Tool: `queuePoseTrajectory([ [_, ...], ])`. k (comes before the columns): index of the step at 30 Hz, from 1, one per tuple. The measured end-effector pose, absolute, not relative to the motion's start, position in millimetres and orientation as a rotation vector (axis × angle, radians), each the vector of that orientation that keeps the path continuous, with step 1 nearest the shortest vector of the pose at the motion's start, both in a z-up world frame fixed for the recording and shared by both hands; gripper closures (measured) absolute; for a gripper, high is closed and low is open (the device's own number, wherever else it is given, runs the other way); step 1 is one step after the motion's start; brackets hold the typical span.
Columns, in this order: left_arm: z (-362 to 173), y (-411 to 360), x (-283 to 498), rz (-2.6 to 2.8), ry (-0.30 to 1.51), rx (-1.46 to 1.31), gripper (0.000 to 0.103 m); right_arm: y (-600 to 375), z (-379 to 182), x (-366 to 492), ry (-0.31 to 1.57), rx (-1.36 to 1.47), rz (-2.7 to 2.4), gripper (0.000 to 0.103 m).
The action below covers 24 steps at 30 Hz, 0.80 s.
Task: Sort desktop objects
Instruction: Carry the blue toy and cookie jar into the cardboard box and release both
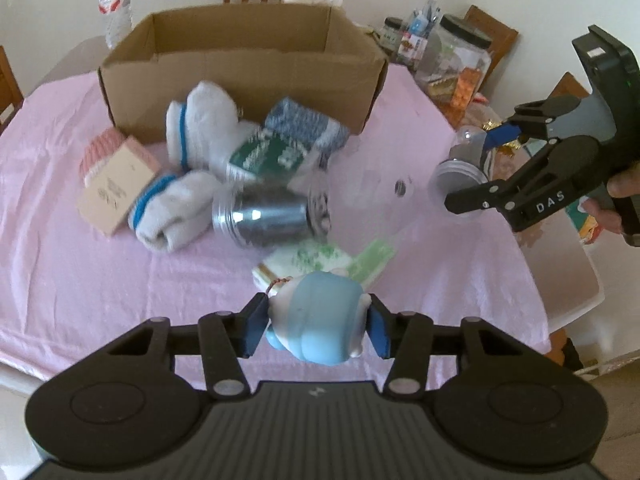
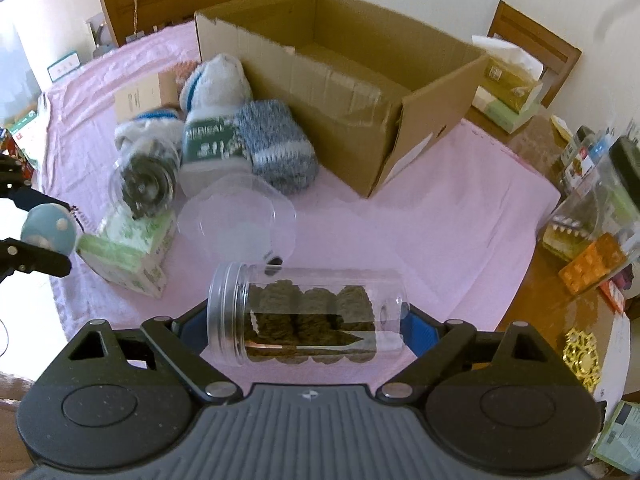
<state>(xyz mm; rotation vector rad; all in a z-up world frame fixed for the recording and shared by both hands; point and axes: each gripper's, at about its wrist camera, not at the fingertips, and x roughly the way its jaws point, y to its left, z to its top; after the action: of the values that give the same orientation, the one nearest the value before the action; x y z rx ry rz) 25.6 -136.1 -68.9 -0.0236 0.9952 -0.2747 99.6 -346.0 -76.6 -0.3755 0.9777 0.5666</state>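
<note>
My left gripper (image 1: 316,330) is shut on a small blue and white toy figure (image 1: 320,312), held above the pink tablecloth (image 1: 80,260); the toy (image 2: 48,228) also shows at the left edge of the right wrist view. My right gripper (image 2: 304,328) is shut on a clear plastic jar of brown biscuits (image 2: 312,312), which lies sideways between the pads. On the cloth lie rolled socks (image 1: 200,128), a jar with dark contents (image 1: 268,216), a green tissue pack (image 1: 320,260) and a small carton (image 1: 116,184). An open cardboard box (image 1: 240,60) stands behind them.
A clear empty container (image 2: 236,224) lies on the cloth between the two grippers. A water bottle (image 1: 114,0) stands behind the box. A large black-lidded jar (image 1: 460,56) and snack packets crowd the bare wooden table on the right. Wooden chairs ring the table.
</note>
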Motion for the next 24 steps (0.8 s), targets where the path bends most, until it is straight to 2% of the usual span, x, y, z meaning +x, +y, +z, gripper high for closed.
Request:
queuePoseTrajectory([
  [24, 11, -99, 142, -0.459, 0.87, 0.101, 0.052, -311, 13, 141, 0.839, -0.293, 0.5, 0.007],
])
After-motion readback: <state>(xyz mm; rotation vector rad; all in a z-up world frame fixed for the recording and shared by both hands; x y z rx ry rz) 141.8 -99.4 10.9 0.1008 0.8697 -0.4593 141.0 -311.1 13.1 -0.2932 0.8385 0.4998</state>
